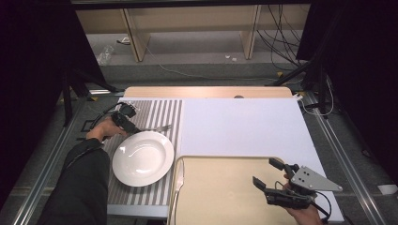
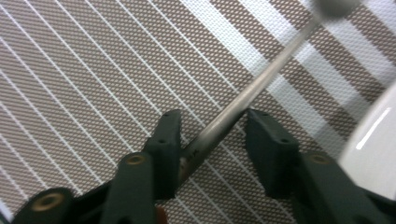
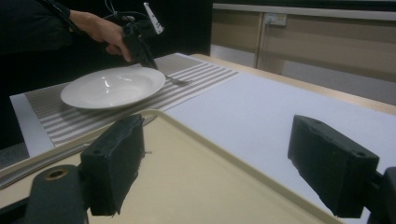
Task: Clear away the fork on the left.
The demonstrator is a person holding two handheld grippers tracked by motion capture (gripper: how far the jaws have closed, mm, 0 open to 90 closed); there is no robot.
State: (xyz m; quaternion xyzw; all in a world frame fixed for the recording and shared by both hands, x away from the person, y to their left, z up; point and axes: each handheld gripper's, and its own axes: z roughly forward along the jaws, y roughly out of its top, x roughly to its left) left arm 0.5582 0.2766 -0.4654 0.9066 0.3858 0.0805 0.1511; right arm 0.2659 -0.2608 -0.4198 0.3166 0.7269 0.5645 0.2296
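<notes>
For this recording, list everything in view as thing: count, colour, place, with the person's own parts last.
Round white ceramic plate: one, white, on the striped mat, left side of the table.
Silver metal fork: one, silver, lying on the mat just beyond the plate; its handle lies between the left claw's jaws.
Brown-and-white striped placemat: one, left side of the table.
Plain white mat: one, white, centre and right.
Beige plastic tray: one, beige, near edge, right of the plate.
Wooden table: one, light wood, its far edge showing.
Left claw: one, black, jaws either side of the fork handle, a gap at one side.
Right claw: one, black, open over the tray.
</notes>
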